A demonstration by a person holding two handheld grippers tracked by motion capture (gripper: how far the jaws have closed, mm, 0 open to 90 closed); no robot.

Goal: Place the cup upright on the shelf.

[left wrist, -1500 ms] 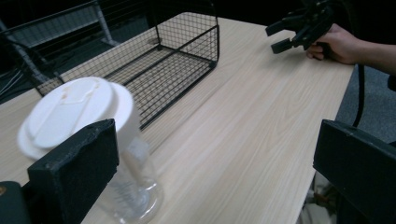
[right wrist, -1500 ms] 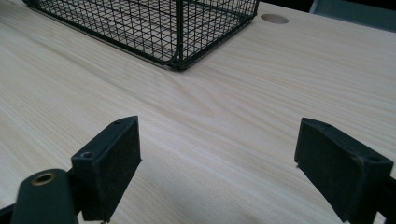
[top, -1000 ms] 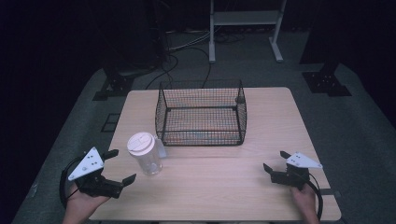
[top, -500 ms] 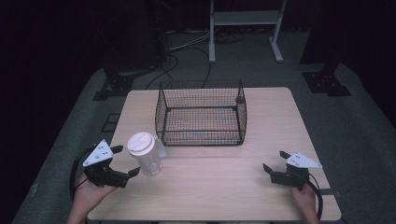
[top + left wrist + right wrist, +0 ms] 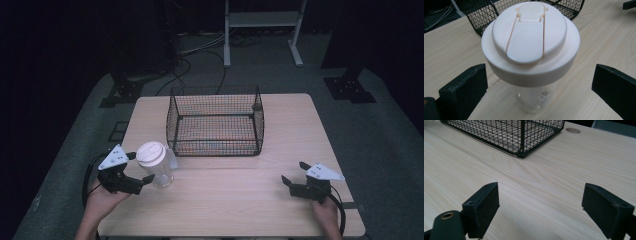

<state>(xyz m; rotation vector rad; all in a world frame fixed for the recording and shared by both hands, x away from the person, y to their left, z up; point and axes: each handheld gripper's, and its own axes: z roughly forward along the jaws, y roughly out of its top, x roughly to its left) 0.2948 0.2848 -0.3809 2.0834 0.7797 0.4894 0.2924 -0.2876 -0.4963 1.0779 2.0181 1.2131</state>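
A clear plastic bottle (image 5: 156, 167) with a wide cream flip-top lid (image 5: 530, 41) stands upright near the table's left front, just in front of the wire basket (image 5: 216, 122). My left gripper (image 5: 137, 172) is open, its jaws spread on either side of the bottle's body below the lid, and neither jaw touches it in the left gripper view (image 5: 539, 92). My right gripper (image 5: 292, 175) rests open at the right front of the table, with bare wood between its jaws (image 5: 540, 207).
The black wire basket's near corner (image 5: 520, 151) lies ahead of the right gripper. The light wooden table (image 5: 250, 200) ends close to both hands. Beyond it are dark floor, cables and a white stand (image 5: 262, 20).
My left gripper has moved forward and to the right, from the table's left edge up to the bottle, so that its jaws now flank it. The right gripper has stayed put.
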